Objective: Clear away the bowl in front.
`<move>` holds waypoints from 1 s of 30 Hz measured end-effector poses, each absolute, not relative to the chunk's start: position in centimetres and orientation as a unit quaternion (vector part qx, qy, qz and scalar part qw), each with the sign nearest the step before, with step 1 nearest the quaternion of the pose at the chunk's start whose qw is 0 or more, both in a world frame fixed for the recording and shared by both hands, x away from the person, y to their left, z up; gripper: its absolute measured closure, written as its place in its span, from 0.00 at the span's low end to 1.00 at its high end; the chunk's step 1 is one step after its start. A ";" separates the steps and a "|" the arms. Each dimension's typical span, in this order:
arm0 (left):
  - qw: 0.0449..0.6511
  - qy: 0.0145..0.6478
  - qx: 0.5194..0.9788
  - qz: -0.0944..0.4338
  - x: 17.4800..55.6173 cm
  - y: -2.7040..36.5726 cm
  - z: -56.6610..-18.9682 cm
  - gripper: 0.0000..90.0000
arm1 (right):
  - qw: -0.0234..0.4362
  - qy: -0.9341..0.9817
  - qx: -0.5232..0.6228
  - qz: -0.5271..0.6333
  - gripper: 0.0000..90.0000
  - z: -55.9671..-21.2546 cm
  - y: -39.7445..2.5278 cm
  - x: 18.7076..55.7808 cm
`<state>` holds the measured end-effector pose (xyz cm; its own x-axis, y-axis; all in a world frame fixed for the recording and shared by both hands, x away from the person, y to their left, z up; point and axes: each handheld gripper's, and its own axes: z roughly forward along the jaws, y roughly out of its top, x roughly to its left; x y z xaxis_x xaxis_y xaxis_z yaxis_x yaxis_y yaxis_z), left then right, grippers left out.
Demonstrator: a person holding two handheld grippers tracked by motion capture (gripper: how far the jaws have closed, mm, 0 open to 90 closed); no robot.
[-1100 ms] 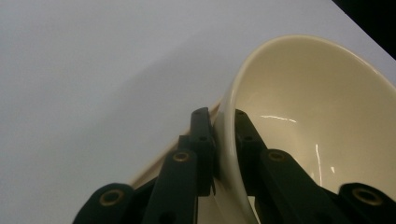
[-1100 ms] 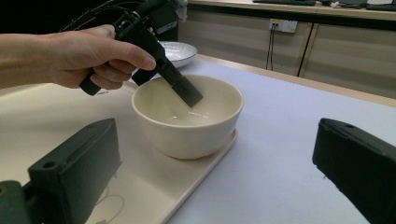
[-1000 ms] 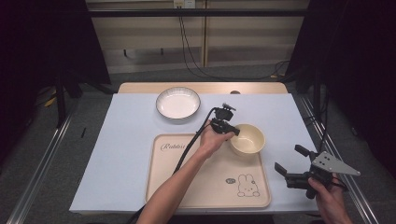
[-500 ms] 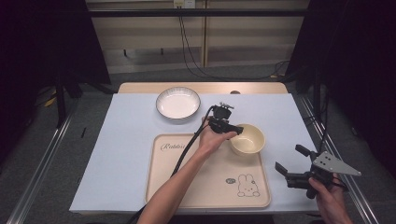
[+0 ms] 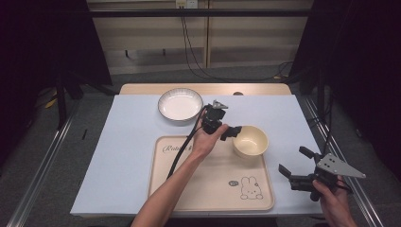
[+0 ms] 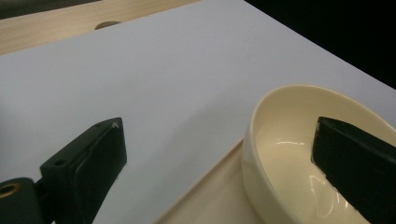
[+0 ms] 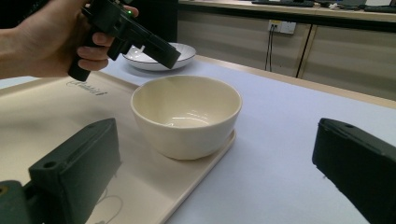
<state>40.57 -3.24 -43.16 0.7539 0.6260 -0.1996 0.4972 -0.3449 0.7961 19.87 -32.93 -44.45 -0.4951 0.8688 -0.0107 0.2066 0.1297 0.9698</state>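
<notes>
Left gripper [image 5: 230, 132], jaws apart, straddles the rim of the bowl [image 5: 250, 141] at the tray's [image 5: 165, 189] far right corner; right gripper [image 5: 295, 164], jaws apart, idles.

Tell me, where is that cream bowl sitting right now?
In the high view the cream bowl sits on the far right corner of the beige tray, with the left gripper open at its rim and the white plate farther back to the left.
</notes>
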 end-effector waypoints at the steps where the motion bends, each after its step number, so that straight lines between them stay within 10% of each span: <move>1: 0.458 0.348 0.815 0.071 40.5 -2.9 -43.0 0.04 | 0.313 0.683 0.394 0.530 0.01 -44.4 -32.9 19.9; 30: 0.498 0.380 0.759 0.179 37.2 5.9 -40.6 0.03 | 0.313 0.682 0.394 0.530 0.01 -44.4 -32.9 20.0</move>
<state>37.25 5.92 -40.58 0.6473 0.7546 -0.1076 0.3987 -0.2148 0.8916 19.96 -32.92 -44.41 -0.4927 0.8701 -0.0092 0.2064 0.1271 0.9702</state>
